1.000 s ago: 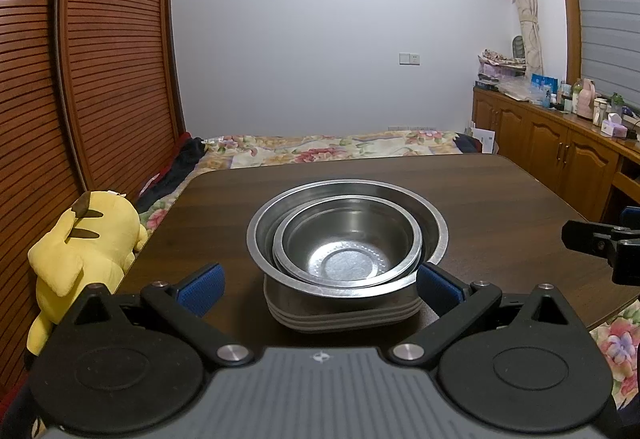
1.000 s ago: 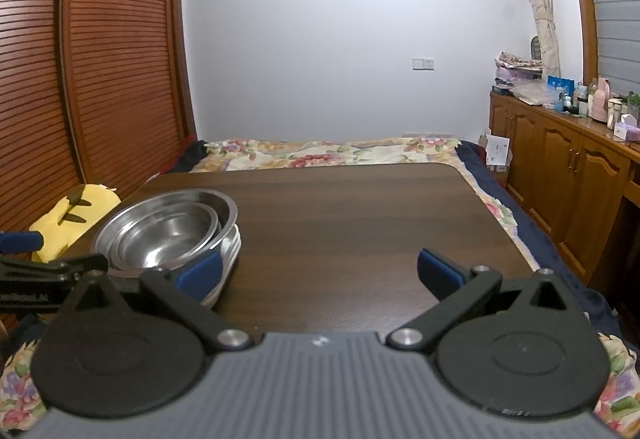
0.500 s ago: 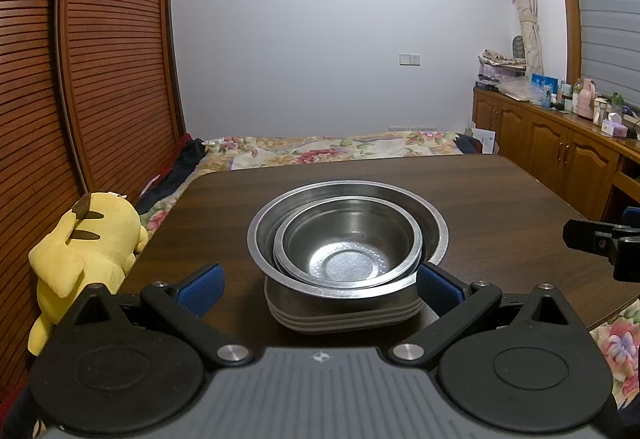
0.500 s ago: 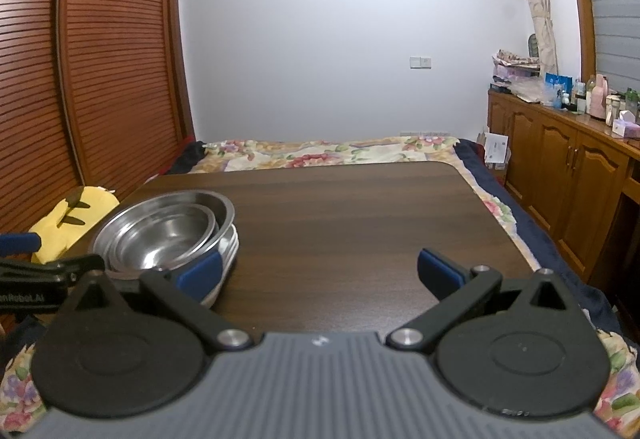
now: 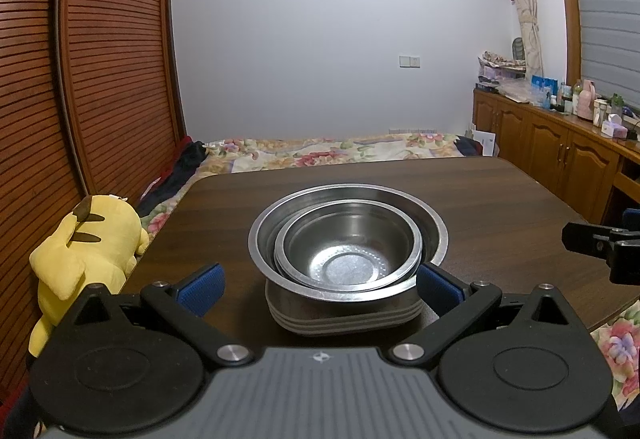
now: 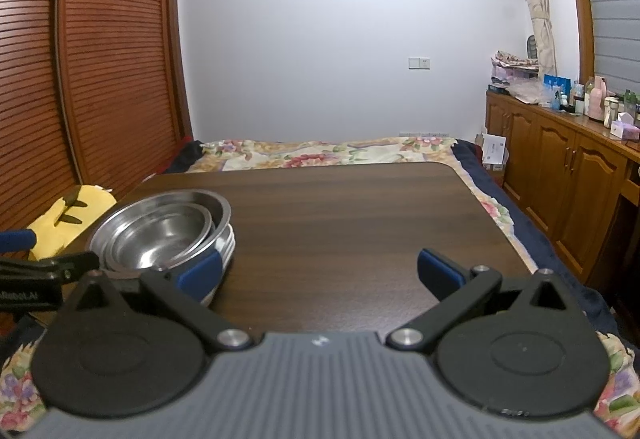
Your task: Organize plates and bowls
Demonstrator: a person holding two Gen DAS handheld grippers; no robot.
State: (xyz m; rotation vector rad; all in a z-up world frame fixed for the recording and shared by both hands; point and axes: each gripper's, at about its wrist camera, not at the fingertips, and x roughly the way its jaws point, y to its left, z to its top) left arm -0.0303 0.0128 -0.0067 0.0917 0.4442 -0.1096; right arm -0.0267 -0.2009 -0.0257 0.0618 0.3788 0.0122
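Observation:
A small steel bowl (image 5: pixel 347 247) sits nested in a larger steel bowl (image 5: pixel 430 225), on a stack of several grey plates (image 5: pixel 344 315), near the front left of the dark wooden table (image 5: pixel 480 195). My left gripper (image 5: pixel 320 285) is open and empty, fingers either side of the stack's near edge, not touching. The stack also shows in the right wrist view (image 6: pixel 160 231). My right gripper (image 6: pixel 320 271) is open and empty, to the right of the stack above bare table. Its tip shows in the left wrist view (image 5: pixel 600 243).
A yellow plush toy (image 5: pixel 84 255) lies off the table's left edge. A bed with floral cover (image 5: pixel 328 153) lies beyond the table. Wooden cabinets (image 5: pixel 560 155) with bottles stand at right, a slatted wardrobe (image 5: pixel 80 59) at left.
Both views have shifted only slightly. The bowls and plates have not moved, and both grippers remain open.

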